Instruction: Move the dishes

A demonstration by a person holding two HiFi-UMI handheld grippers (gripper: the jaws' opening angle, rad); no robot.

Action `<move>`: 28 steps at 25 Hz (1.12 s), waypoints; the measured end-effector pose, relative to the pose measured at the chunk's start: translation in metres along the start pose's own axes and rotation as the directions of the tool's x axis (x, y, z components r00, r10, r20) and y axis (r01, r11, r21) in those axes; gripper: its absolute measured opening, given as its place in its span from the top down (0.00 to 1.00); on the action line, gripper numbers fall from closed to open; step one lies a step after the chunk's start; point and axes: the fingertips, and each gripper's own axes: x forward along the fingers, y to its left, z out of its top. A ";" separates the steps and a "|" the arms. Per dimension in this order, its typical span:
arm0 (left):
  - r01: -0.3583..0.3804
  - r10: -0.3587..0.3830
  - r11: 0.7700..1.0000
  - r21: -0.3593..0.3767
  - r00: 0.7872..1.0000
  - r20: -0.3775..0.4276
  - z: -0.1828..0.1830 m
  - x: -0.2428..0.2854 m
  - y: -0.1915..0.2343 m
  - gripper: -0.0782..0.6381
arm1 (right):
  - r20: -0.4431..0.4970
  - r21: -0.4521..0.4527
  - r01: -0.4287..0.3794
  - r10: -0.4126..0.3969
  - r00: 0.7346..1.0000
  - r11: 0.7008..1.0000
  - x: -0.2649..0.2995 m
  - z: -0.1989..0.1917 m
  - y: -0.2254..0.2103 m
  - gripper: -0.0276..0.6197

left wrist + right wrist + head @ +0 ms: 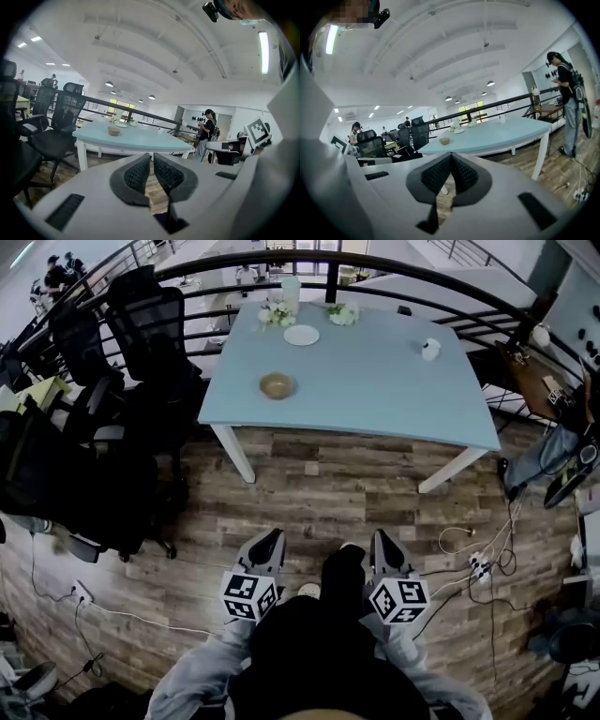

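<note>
1. The dishes all sit on the light-blue table [375, 399]. A brown bowl [276, 385] stands toward the table's near left corner. A white plate [301, 335] lies further back, close to the table's far edge. A white cup [430, 349] stands over toward the table's right end, well apart from the other two.
2. Along the table's far edge there are two little bunches of flowers [277, 313], with a tall pale container [291, 289] between them.
3. Both tongs are held low over the wooden floor [319, 484], well short of the table's near edge.
4. The left gripper [152, 157] has its ribbed pads drawn together, with only a sliver of floor showing between them and nothing caught there.
5. The right gripper [451, 155] has its tips meeting, likewise empty.
6. Black office chairs [141, 343] crowd the floor off the table's left end.
7. A curved black railing [394, 263] runs behind the table.
8. Cables and a power strip [480, 568] lie on the floor out from the table's near right corner.
9. A person [568, 93] in a dark top stands beyond the table's right end.
</note>
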 end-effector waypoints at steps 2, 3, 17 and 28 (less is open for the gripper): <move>-0.002 0.002 1.000 0.001 1.000 -0.001 0.003 0.007 0.003 0.84 | -0.001 0.001 -0.002 0.002 1.000 1.000 0.009 0.004 -0.002 0.95; -0.005 0.005 1.000 0.001 1.000 -0.002 0.004 0.012 0.006 0.84 | 0.000 0.001 -0.005 0.005 1.000 1.000 0.014 0.006 -0.003 0.95; -0.015 0.015 1.000 -0.020 1.000 -0.004 0.035 0.119 0.018 0.84 | -0.005 0.003 -0.031 0.031 1.000 1.000 0.099 0.051 -0.060 0.95; -0.014 0.014 1.000 -0.008 1.000 -0.006 0.073 0.234 0.017 0.84 | 0.028 0.112 -0.093 0.090 0.996 0.989 0.181 0.102 -0.125 0.80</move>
